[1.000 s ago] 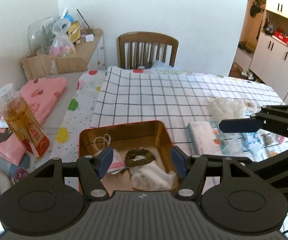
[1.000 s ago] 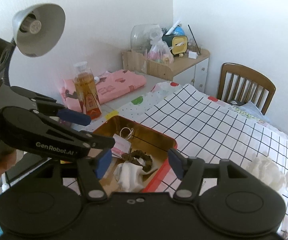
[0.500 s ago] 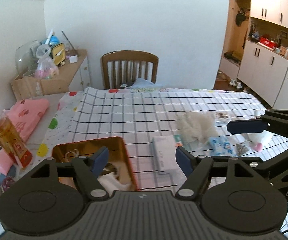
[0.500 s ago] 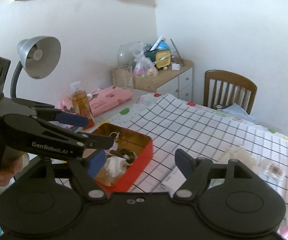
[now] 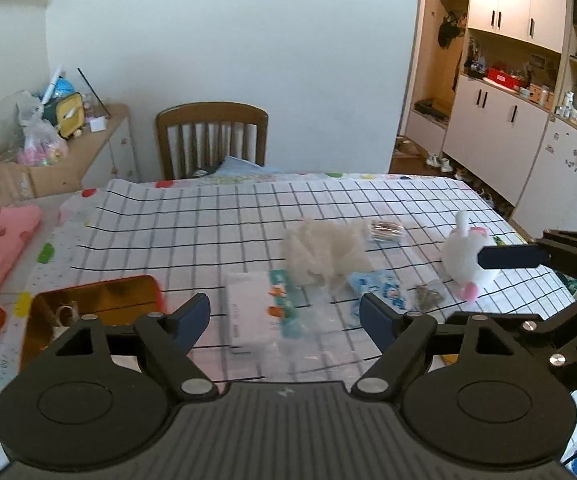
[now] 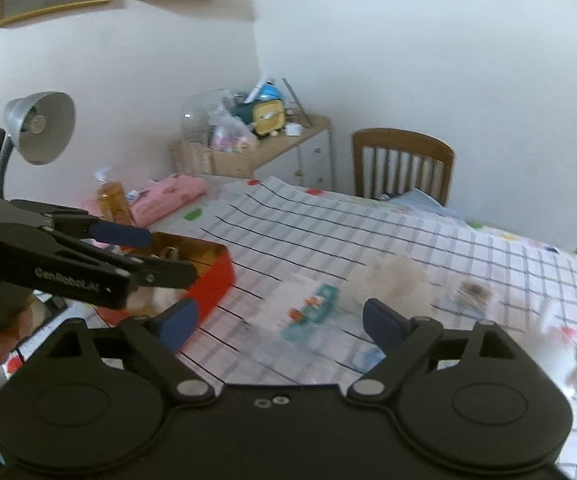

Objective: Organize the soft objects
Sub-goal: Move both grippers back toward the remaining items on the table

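Observation:
My left gripper (image 5: 284,318) hovers over the checked tablecloth with its jaws opening and nothing gripped. Beyond its tips lies a white tissue pack (image 5: 256,312). Farther on are a fluffy cream cloth (image 5: 324,256), a blue packet (image 5: 380,292) and a white plush bunny (image 5: 464,260). A red tin (image 5: 92,308) with soft items inside sits at the lower left. My right gripper (image 6: 280,316) is also opening and empty, above the same tissue pack (image 6: 304,308), with the cream cloth (image 6: 396,276) and bunny (image 6: 560,344) blurred. The left gripper (image 6: 156,254) hangs over the tin (image 6: 212,284).
A tea bottle (image 6: 114,200) and folded pink cloth (image 6: 168,194) lie left of the tin, beside a desk lamp (image 6: 40,128). A wooden chair (image 5: 212,140) stands at the table's far edge. A small wrapped hair tie (image 5: 386,232) and a dark packet (image 5: 428,296) lie near the bunny.
Both grippers swung right, away from above the tin toward the items in the middle of the table. Both pairs of jaws stand wider than before.

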